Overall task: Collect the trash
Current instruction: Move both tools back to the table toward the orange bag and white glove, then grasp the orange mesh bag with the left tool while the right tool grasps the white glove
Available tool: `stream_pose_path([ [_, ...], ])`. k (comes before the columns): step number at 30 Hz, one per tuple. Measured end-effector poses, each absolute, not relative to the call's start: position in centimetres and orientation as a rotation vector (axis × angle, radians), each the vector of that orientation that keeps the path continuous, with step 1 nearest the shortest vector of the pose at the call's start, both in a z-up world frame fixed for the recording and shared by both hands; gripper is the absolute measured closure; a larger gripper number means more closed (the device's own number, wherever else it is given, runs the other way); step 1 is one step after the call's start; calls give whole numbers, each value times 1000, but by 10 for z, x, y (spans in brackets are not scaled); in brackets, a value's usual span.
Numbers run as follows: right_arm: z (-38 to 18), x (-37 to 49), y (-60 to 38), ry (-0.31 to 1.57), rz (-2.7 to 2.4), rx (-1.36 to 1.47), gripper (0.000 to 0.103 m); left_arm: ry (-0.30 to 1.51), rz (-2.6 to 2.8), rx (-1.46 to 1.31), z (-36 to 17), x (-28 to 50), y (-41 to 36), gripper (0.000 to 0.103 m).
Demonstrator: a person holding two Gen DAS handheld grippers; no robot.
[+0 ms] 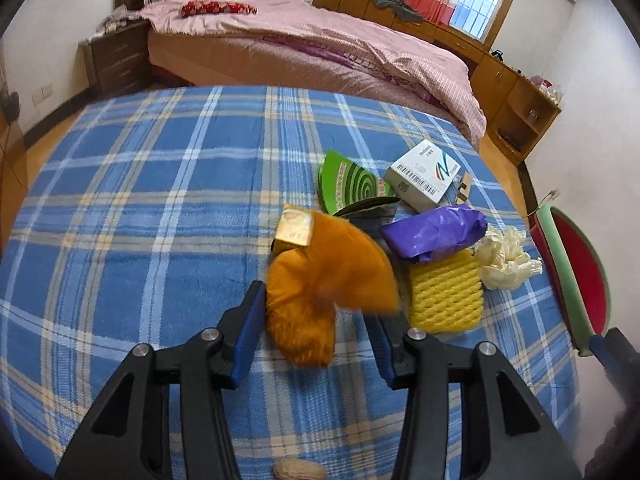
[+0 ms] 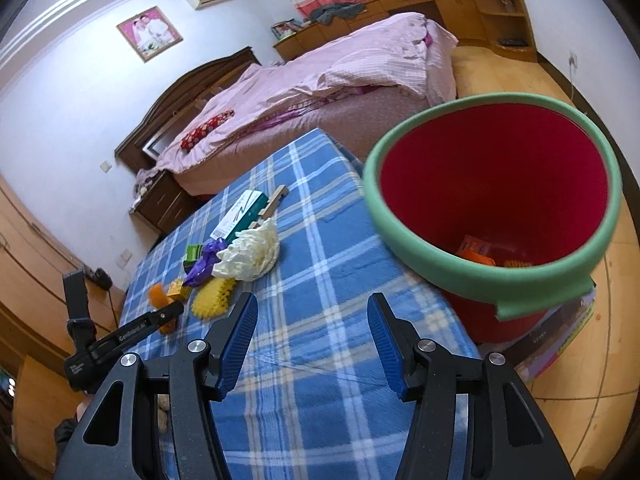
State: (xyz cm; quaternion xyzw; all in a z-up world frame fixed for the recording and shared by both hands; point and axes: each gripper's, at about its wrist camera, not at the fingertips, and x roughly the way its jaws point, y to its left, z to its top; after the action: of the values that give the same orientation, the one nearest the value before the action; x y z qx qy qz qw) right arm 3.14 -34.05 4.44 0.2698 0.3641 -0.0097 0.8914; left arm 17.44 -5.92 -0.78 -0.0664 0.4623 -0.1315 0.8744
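Note:
A fuzzy orange piece (image 1: 304, 292) lies on the blue plaid cloth (image 1: 160, 208), and my left gripper (image 1: 316, 304) stands open around it. The left pad is against its side; a strip of cloth shows before the right pad. Beyond lie a small gold box (image 1: 294, 226), a green packet (image 1: 352, 184), a white carton (image 1: 424, 176), a purple bag (image 1: 434, 232), a yellow foam net (image 1: 446, 296) and crumpled white gloves (image 1: 508, 256). My right gripper (image 2: 312, 300) is open and empty above the cloth, left of the red bin's green rim (image 2: 480, 276).
The bin holds some orange trash (image 2: 476, 252) and stands on flat boxes (image 2: 560, 332) on the wooden floor by the table's right edge. A peanut (image 1: 298, 472) lies under my left gripper. A bed with a pink cover (image 1: 320, 52) is behind the table.

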Motion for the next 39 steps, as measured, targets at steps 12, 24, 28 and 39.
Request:
stream_pose_path([
  [12,45,95,-291,796,35,411,41,927,-336,-253,-11,175,-39,66],
  [24,18,151,-257,879,75,300,41,920,-361,-292,-13,175,-32,66],
  [28,12,157,-255,885,66,292,46,919,-359,-297,-13,174,-31,66],
  [39,12,146,-262,872,77,346,77,913,-357,-296,-12,174,-30,67],
])
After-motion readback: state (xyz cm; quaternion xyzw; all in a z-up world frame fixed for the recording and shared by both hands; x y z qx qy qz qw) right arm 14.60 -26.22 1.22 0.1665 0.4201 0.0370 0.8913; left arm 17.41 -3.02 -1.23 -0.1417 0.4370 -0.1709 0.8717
